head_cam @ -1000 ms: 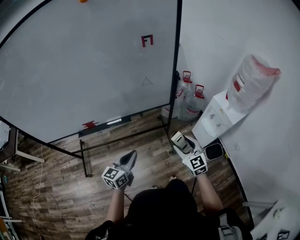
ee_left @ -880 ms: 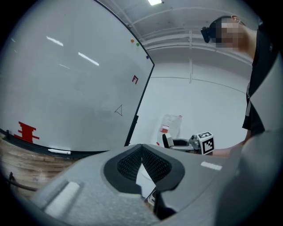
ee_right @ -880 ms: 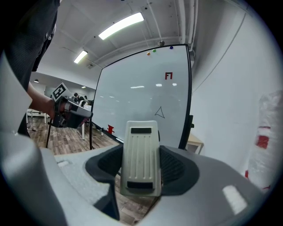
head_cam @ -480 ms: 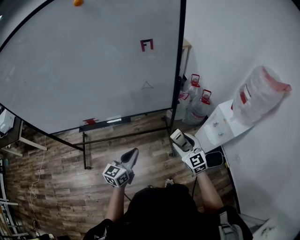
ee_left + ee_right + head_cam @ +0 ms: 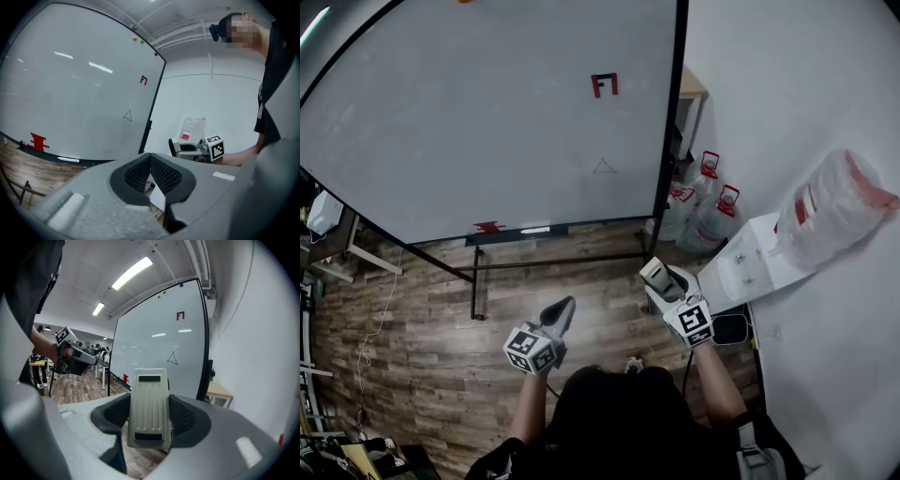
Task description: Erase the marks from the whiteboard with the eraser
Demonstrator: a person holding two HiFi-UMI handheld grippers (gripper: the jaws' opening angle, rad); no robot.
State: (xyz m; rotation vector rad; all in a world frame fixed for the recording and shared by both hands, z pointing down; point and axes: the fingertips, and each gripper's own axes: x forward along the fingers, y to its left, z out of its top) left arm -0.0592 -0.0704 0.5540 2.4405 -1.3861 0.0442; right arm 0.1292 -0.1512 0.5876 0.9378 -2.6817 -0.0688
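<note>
Holding a cream ribbed plastic eraser (image 5: 149, 420) in the right gripper (image 5: 150, 397): jaws are clamped on its two long edges, and the front part sticks out past the tips. The ribbed back faces the gripper's camera, so the felt side is probably underneath (can't confirm from any view).

Left gripper (image 5: 150, 161) is closed, pads meeting at the tip, nothing between them.

Both are held low over the wooden plank floor (image 5: 412, 319), well apart from the large black-framed whiteboard (image 5: 487, 122). No wiping has started. Marks on it:
- red blocky mark (image 5: 605, 84), high, near the right edge
- small black triangle outline (image 5: 604, 166), below that
- red mark (image 5: 488, 226), low, just above the tray

Risks as I see them:
- The grip is on smooth plastic edges only. Pressing on the board could pivot the eraser or squeeze it out.
- If the wrist doesn't turn the felt flat to the board, hard plastic will scrape and the marks will stay.
- The board is on a thin stand, so a hard push may rock it. The idle left gripper could brace the frame.
- Clear water jugs with red caps (image 5: 717, 211) sit right beside the right post, easy to kick when stepping in.
</note>
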